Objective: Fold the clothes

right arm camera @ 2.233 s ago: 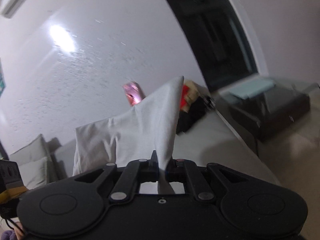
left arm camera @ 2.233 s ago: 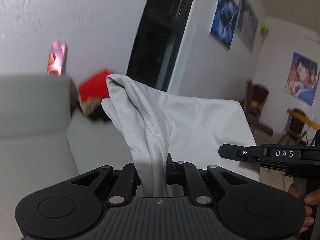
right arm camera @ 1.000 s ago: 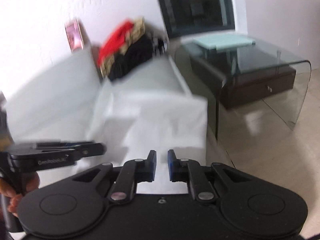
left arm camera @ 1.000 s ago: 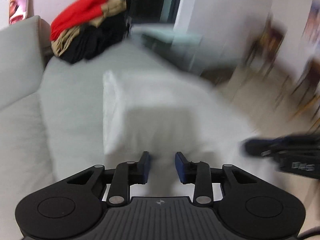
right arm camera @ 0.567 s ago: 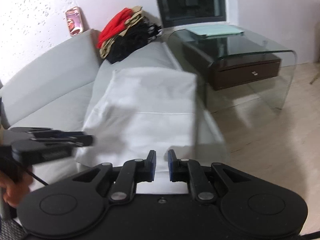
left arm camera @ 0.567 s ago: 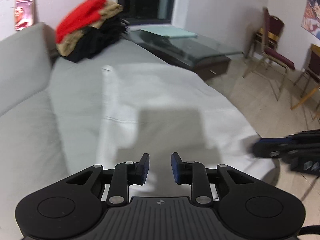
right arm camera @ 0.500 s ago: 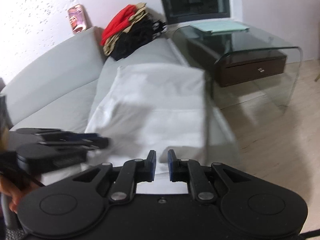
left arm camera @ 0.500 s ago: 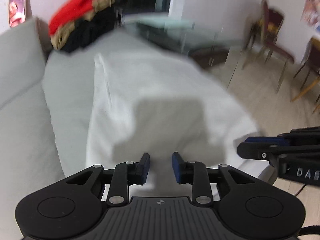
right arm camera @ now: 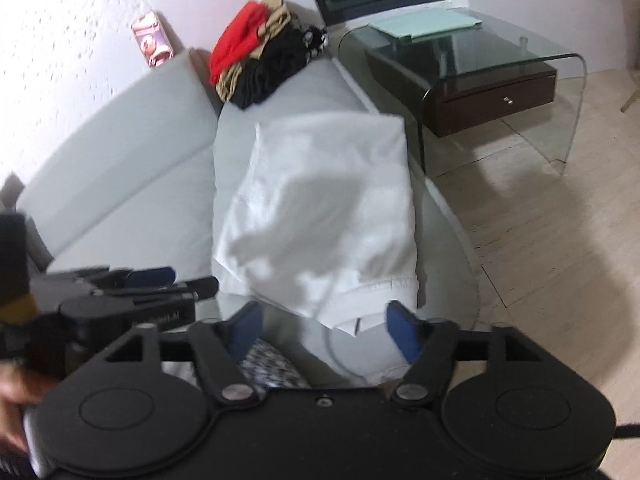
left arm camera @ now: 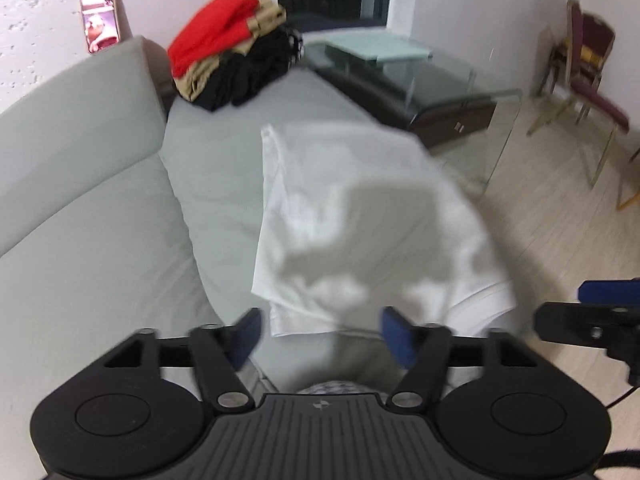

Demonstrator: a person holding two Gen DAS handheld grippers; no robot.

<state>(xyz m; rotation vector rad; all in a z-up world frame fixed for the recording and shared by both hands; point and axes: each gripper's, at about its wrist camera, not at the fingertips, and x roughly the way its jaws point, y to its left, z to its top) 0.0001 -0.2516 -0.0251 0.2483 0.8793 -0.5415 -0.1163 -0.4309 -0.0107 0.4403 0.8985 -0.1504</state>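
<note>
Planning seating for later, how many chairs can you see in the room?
2, possibly: a maroon chair on the wooden floor at the far right, a second chair stacked behind it by the wall. More may be out of frame.

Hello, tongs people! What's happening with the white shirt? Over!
Both tongs, left and right, just opened, empty. White shirt lying folded on sofa. Nothing blocking.

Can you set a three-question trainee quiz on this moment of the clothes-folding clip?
1. True or false: the white garment lies on the grey sofa.
2. Which colour tops the clothes pile at the sofa's far end: A red, B blue, C green?
3. Fill in: both the left gripper and the right gripper stand ___, with nothing pressed between their pads.

Key: 1 true; 2 A; 3 open.
</note>
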